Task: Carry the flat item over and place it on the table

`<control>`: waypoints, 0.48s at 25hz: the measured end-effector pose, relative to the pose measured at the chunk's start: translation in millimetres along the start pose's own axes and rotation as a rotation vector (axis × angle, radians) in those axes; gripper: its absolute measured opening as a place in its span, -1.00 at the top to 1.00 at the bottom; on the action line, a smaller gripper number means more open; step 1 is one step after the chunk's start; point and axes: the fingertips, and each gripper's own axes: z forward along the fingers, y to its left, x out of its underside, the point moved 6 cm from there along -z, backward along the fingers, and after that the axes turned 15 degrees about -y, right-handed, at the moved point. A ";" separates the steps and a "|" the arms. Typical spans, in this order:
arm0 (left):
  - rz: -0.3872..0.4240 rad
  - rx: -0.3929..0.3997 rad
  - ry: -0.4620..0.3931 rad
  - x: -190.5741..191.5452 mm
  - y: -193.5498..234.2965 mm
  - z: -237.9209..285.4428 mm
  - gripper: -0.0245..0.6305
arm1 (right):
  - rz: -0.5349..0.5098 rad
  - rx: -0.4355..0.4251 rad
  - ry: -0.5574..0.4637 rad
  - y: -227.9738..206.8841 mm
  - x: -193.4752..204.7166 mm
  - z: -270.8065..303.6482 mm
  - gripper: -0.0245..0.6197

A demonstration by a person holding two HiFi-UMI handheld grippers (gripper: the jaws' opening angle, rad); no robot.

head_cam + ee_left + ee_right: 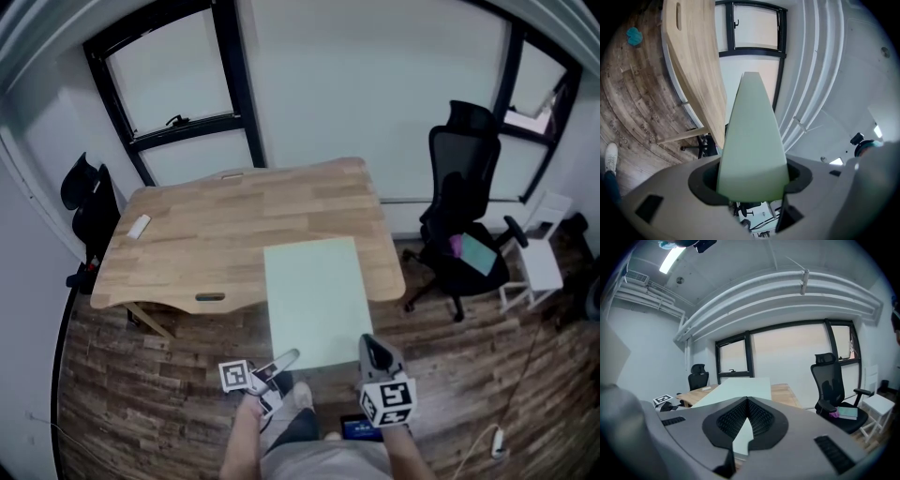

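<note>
The flat item is a pale green board (314, 300), level and lengthwise, its far half over the front edge of the wooden table (216, 234). My left gripper (286, 359) is shut on its near left corner. My right gripper (373, 349) is shut on its near right corner. In the left gripper view the board (752, 140) fills the gap between the jaws of the left gripper (752, 187), and the table (693, 56) lies beyond it. In the right gripper view the board (740, 390) runs ahead from the right gripper (747, 427) toward the table (785, 394).
A black office chair (464, 206) with a teal thing (478, 253) on its seat stands right of the table, a white stool (539, 262) beside it. Another black chair (89, 202) is at the left. A small white object (139, 226) lies on the table's left part.
</note>
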 end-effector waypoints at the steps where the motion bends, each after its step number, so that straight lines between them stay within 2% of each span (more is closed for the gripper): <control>1: 0.000 0.000 0.007 -7.3 3.4 6.6 0.06 | -0.001 0.009 0.004 -3.5 0.2 7.8 0.94; 12: -0.027 -0.009 0.052 -79.7 31.7 56.9 0.06 | -0.005 0.069 0.050 -16.1 4.1 86.8 0.94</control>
